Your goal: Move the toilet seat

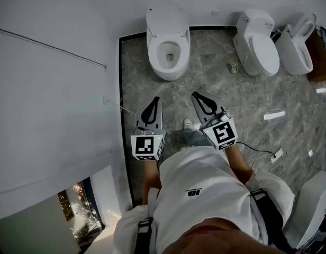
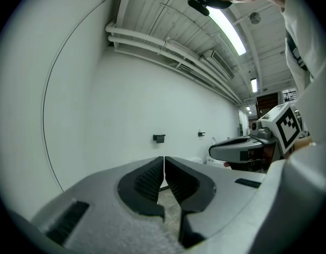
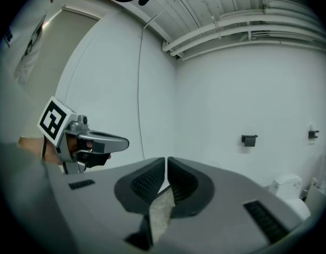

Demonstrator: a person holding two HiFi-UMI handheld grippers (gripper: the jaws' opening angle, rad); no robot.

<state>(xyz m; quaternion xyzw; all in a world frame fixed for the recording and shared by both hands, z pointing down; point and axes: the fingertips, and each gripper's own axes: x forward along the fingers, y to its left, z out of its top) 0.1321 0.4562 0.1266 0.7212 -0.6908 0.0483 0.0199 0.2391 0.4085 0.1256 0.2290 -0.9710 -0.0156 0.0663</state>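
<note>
Grey marble floor (image 1: 247, 97), white wall (image 1: 46, 89), 3 toilets (image 1: 168, 46) at the far edge; left tool (image 1: 154, 100) and right tool (image 1: 197, 96) clenched, empty.

Light is dim and grey throughout. A ceiling strip light (image 2: 229, 29) glares in the left gripper view. Both gripper views bend strongly toward black rounded edges, with nearby parts soft and blurred.

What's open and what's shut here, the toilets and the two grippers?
Left gripper: shut, empty.
Right gripper: shut, empty.
Left toilet: lid up, bowl open.
Middle toilet: lid down.
Right toilet: lid looks raised.
</note>
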